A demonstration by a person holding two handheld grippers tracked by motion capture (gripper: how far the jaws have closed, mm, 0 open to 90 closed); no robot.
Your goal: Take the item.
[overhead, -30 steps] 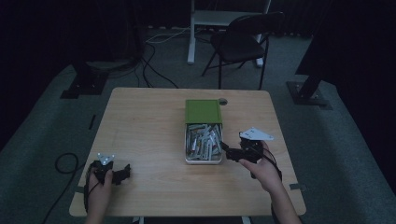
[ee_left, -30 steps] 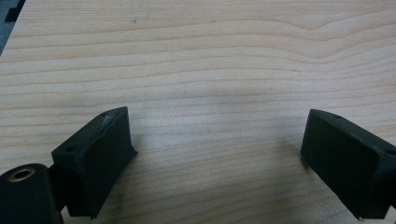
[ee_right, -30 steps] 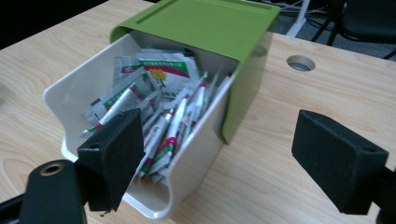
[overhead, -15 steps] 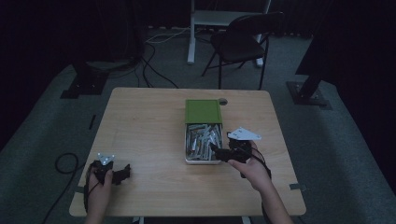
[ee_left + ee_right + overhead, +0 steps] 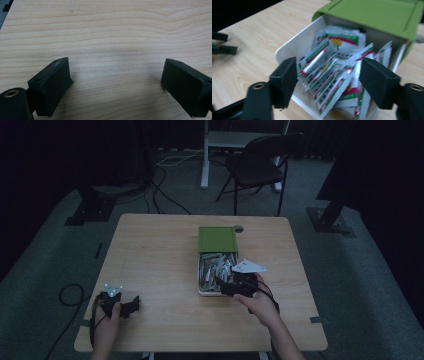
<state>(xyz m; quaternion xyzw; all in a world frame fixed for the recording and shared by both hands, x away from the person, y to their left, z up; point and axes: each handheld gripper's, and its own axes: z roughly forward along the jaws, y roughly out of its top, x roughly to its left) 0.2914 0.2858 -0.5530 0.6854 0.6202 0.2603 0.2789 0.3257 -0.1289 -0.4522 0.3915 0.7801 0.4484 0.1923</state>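
Observation:
A white box [image 5: 200, 270] with a green sliding lid [image 5: 217, 239] pushed half back lies right of the table's middle. It holds several small printed sachets [image 5: 216, 269]. My right gripper [image 5: 226, 287] hangs over the box's near end, and its jaws have just been closing. In the right gripper view the sachets [image 5: 332, 75] stick up between the jaws of the right gripper [image 5: 328, 80], whose pads do not press on them, with the lid [image 5: 374, 15] behind. My left gripper [image 5: 131, 305] rests open at the front left, with bare wood between the jaws of the left gripper [image 5: 116, 85].
The wooden table [image 5: 155, 250] has free room left of the box. A small round thing [image 5: 238, 228] lies by the lid's far right corner. Beyond the table stand a dark folding chair [image 5: 260, 165] and a white stand [image 5: 207, 155]. Cables [image 5: 165, 195] lie on the floor.
My right hand has moved left from the box's right side to over its near end, and its jaws stand narrower. The left gripper has not moved.

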